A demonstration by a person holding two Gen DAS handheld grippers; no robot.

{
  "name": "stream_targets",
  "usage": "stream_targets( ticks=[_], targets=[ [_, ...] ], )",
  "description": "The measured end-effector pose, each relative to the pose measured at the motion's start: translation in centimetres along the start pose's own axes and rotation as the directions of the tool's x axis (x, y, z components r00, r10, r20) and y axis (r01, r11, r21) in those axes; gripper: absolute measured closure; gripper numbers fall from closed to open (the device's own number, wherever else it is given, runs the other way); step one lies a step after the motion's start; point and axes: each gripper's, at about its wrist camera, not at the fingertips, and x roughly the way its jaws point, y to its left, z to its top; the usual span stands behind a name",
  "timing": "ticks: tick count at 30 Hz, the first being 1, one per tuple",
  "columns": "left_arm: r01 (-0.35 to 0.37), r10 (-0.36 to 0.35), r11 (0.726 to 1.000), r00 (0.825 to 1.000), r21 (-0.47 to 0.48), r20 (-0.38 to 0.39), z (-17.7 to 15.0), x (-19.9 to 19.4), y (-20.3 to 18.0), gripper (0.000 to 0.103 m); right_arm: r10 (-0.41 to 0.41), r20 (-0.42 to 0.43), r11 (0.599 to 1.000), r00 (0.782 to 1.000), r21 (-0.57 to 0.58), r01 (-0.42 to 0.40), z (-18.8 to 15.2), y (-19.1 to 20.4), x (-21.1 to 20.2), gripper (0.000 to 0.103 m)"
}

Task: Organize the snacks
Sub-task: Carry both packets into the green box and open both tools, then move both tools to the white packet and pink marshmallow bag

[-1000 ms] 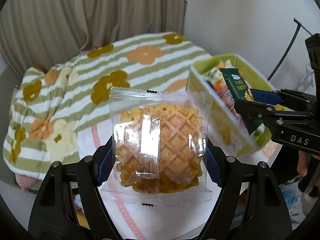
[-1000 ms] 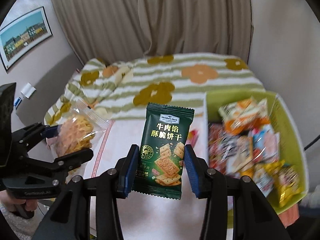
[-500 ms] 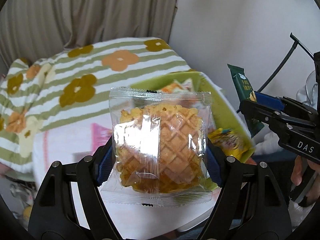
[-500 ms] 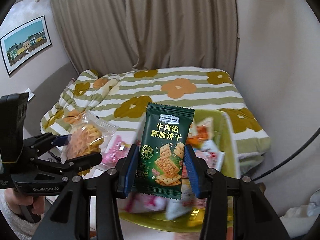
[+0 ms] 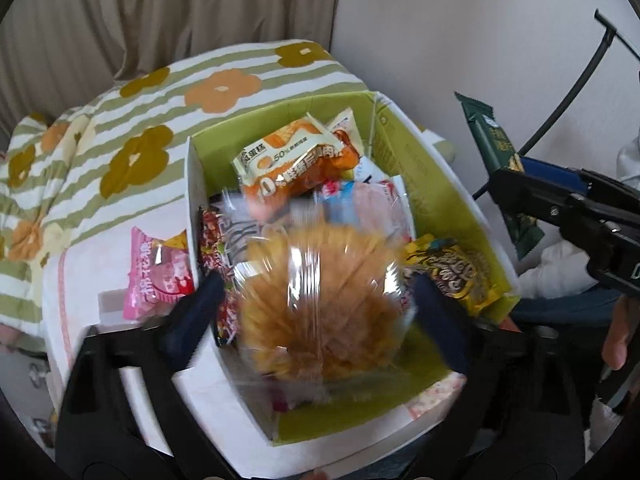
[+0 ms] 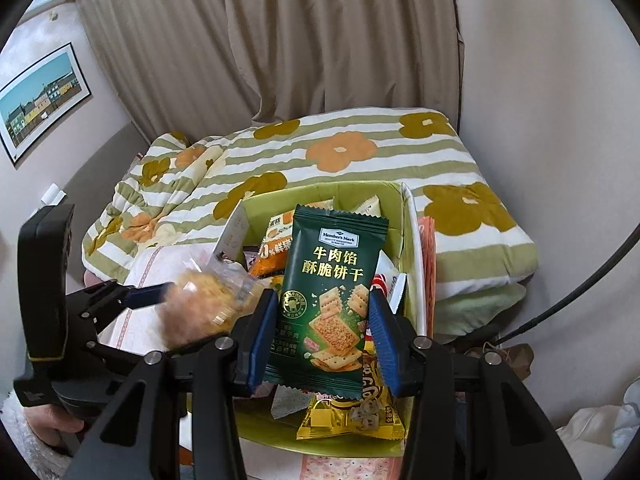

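My left gripper (image 5: 316, 312) has spread its jaws, and the clear-wrapped waffle cake (image 5: 320, 304) is blurred between them, loose over the green snack box (image 5: 436, 184). The waffle also shows in the right wrist view (image 6: 208, 304), by the left gripper (image 6: 160, 296). My right gripper (image 6: 324, 332) is shut on a dark green cracker packet (image 6: 332, 300) above the box (image 6: 412, 264). The packet (image 5: 500, 168) shows at the right of the left wrist view.
The box holds several snack packets, among them an orange cake pack (image 5: 296, 168) and a yellow pack (image 5: 452, 268). A pink packet (image 5: 160, 276) lies on the white table left of the box. A striped flowered duvet (image 6: 360, 152) lies behind.
Both grippers moved over the green box. My left gripper opened and the waffle cake is coming free, blurred. The right gripper still holds the green packet.
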Motion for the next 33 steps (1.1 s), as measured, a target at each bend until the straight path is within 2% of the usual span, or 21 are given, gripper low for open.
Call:
stream_targets(
  ticks=[8,18,19,21,22,23,25,33],
  targets=[
    [-0.078,0.078,0.997,0.997,0.015,0.023,-1.0,-1.6,1.9,0.0,0.015,-0.024,1.0,1.0,0.024,-0.015,-0.9,-0.5,1.2,0.061],
    [-0.074,0.076,0.997,0.996,-0.037,0.045,-1.4,-2.6,4.6,0.0,0.004,-0.103,1.0,0.995,-0.005,-0.005,-1.2,0.5,4.3,0.061],
    [-0.074,0.076,0.996,0.996,-0.042,0.048,-1.4,-2.7,4.8,0.0,0.003,-0.105,1.0,0.994,-0.007,-0.004,-1.3,0.6,4.5,0.059],
    [-0.076,0.078,0.996,0.996,-0.057,0.048,-1.6,-3.1,5.2,0.0,0.018,-0.116,1.0,0.993,-0.009,-0.019,-1.5,0.8,4.9,0.036],
    [-0.074,0.077,0.995,0.996,-0.065,0.047,-1.7,-3.2,5.4,0.0,0.03,-0.111,1.0,0.993,-0.007,-0.031,-1.6,0.9,4.9,0.005],
    [-0.07,0.073,0.995,0.996,-0.072,0.048,-1.9,-3.3,5.5,0.0,0.046,-0.102,0.999,0.994,-0.008,-0.047,-1.7,1.0,4.8,0.0],
    [-0.064,0.068,0.994,0.996,-0.089,0.051,-2.4,-3.7,5.9,0.0,0.079,-0.083,0.996,0.993,-0.023,-0.081,-2.1,1.4,4.3,0.0],
    [-0.071,0.08,0.985,0.995,-0.155,0.054,-4.1,-5.2,7.1,0.0,0.107,-0.072,0.992,0.992,-0.062,-0.112,-2.7,2.4,3.1,0.0]
  ],
)
